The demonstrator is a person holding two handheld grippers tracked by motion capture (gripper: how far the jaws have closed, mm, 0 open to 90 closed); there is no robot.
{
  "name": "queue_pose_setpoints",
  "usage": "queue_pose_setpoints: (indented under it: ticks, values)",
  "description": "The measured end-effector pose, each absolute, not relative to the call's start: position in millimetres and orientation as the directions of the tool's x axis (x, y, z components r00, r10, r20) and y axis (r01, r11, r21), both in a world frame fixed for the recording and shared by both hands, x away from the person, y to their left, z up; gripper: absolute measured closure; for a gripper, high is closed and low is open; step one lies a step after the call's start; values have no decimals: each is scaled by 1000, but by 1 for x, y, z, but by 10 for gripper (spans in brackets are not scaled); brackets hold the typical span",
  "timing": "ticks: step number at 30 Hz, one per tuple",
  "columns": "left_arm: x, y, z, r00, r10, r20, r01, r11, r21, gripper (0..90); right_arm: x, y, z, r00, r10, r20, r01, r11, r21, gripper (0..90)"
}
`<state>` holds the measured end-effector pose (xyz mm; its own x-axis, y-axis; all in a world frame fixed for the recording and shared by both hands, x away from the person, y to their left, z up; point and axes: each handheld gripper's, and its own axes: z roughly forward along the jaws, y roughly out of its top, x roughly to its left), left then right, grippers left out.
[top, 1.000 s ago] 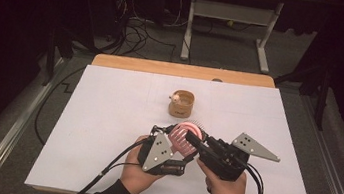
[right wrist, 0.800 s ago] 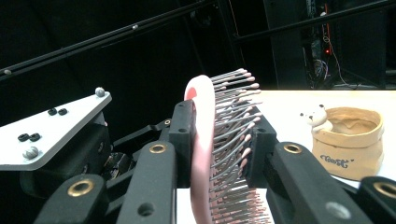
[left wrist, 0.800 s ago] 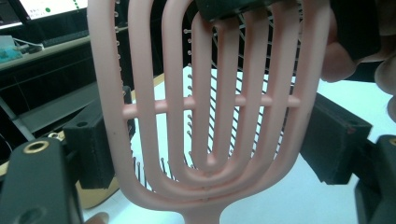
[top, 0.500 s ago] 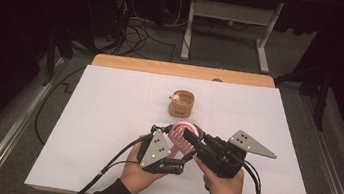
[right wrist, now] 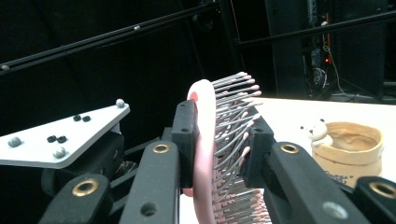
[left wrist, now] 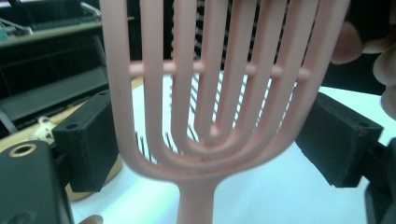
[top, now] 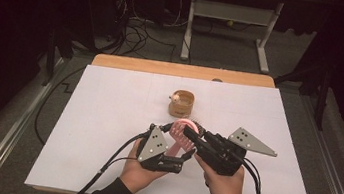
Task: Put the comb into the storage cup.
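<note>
Table [top: 106, 118] | brush [left wrist: 210, 116] handle cut off | right tongs [right wrist: 219, 140] clamp head

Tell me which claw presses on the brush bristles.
The right claw: one pad on the bristles, one on the pink back. The left claw flanks the brush edges.

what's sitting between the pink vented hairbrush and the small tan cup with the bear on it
Nothing: in the high view only bare white table cover separates the pink vented hairbrush from the small tan cup.
</note>
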<state>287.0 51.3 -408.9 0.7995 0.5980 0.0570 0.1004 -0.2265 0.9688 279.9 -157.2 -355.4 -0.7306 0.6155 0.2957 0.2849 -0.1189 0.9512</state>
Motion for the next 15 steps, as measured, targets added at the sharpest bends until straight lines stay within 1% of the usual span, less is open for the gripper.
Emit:
queue_pose_setpoints:
  ticks: [2, 6, 8, 11, 13, 15]
  values:
    - [288, 51, -410, 803, 594, 50, 109, -228, 968, 89, 281, -158, -356, -727, 621, 293, 283, -119, 952, 734]
    - [288, 53, -414, 814, 579, 37, 122, -233, 965, 81, 281, -164, -356, -722, 629, 288, 271, -126, 954, 734]
    - [291, 57, -416, 819, 574, 9, 151, -230, 961, 48, 282, -166, -356, -717, 634, 290, 271, -130, 954, 734]
    - [292, 61, -417, 818, 575, -4, 162, -224, 961, 16, 283, -170, -357, -713, 637, 294, 269, -138, 953, 734]
    - [296, 72, -419, 810, 585, -38, 193, -205, 959, 0, 283, -174, -356, -707, 642, 295, 266, -145, 953, 733]
    - [297, 79, -420, 809, 587, -46, 199, -199, 960, 0, 282, -177, -355, -704, 649, 290, 259, -147, 955, 733]
